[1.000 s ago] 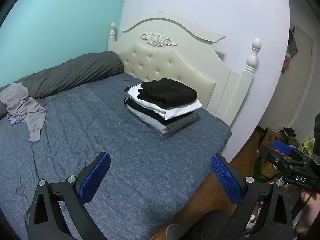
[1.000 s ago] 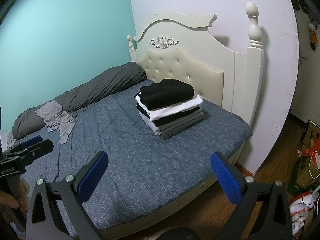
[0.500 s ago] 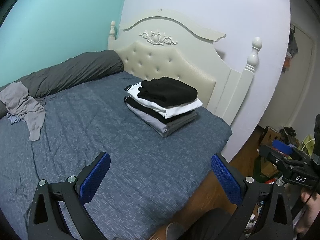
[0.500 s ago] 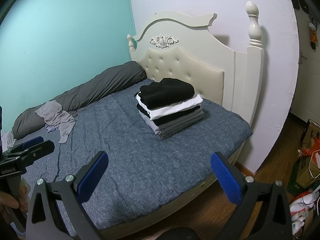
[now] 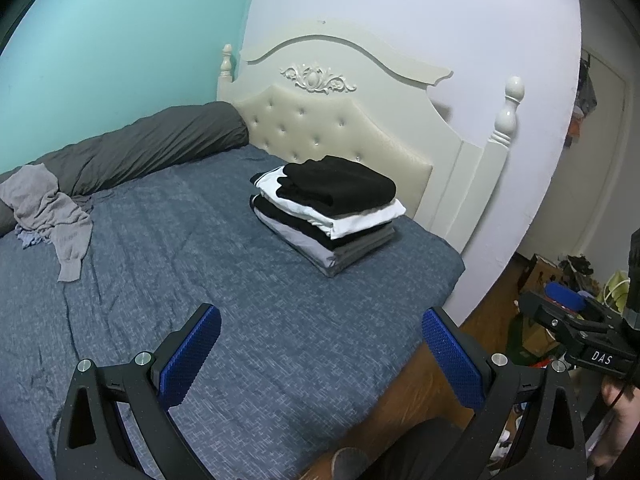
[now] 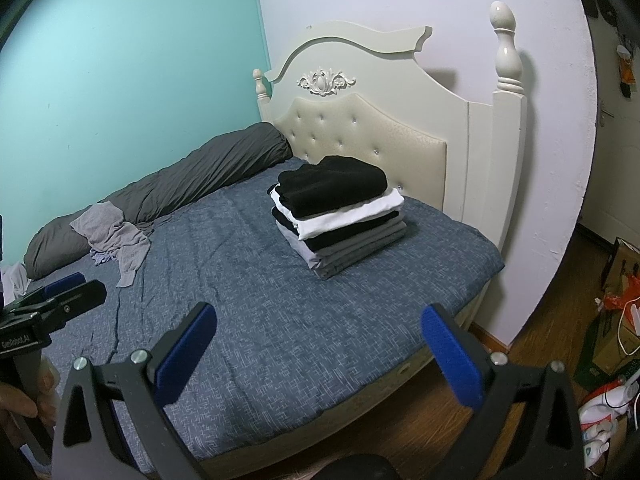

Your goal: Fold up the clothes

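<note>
Both views look forward along their own open blue-padded fingers from beyond the near edge of the bed [image 5: 260, 320], aimed down and across it toward the cream headboard [image 5: 340, 128]. The left wrist view stands over the bed's near side, with the folded stack [image 5: 328, 212] ahead and slightly right and the right gripper [image 5: 568, 308] at its far right edge. The right wrist view sits nearer the bed's [image 6: 280, 320] corner by the floor, facing the headboard [image 6: 368, 136] more squarely, the left gripper [image 6: 60, 288] at its left edge. Both share the stack [image 6: 340, 216], the rolled grey duvet [image 5: 152, 144] [image 6: 192, 184] and the loose grey garment [image 5: 52, 212] [image 6: 116, 236], none close to either lens.
</note>
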`<state>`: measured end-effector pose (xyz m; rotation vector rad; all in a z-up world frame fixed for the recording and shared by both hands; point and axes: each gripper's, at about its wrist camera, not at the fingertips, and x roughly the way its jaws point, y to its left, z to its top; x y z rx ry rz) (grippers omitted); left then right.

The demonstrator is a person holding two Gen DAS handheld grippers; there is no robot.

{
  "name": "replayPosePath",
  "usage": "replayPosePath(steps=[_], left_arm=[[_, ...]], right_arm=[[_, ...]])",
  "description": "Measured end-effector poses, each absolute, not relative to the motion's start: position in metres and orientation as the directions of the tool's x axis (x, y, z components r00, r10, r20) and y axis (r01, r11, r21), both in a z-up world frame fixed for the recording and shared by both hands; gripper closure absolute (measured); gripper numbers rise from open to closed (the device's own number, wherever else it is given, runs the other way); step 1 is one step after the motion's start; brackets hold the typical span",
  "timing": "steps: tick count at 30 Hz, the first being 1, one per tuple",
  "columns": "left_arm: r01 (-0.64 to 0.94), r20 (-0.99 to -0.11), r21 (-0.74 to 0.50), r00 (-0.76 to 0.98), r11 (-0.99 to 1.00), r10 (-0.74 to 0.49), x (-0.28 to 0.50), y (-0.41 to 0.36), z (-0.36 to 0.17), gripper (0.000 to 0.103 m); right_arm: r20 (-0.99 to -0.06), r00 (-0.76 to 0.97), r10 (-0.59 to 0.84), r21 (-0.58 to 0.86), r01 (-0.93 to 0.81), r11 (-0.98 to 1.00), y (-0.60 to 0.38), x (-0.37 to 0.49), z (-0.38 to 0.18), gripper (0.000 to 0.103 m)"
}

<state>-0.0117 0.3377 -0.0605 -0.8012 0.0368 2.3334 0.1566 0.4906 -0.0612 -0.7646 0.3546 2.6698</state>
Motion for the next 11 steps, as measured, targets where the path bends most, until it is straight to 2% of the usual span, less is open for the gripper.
replayPosePath(steps=[11], left_arm=[[-0.596, -0.564, -0.185, -0.587, -0.781, 0.581, -0.016, 0.3323, -0.0617, 0.001]], right_arm=[[-0.549, -0.797, 0.253, 0.145, -0.389, -0.91, 0.4911, 0.1557, -0.061, 0.0]])
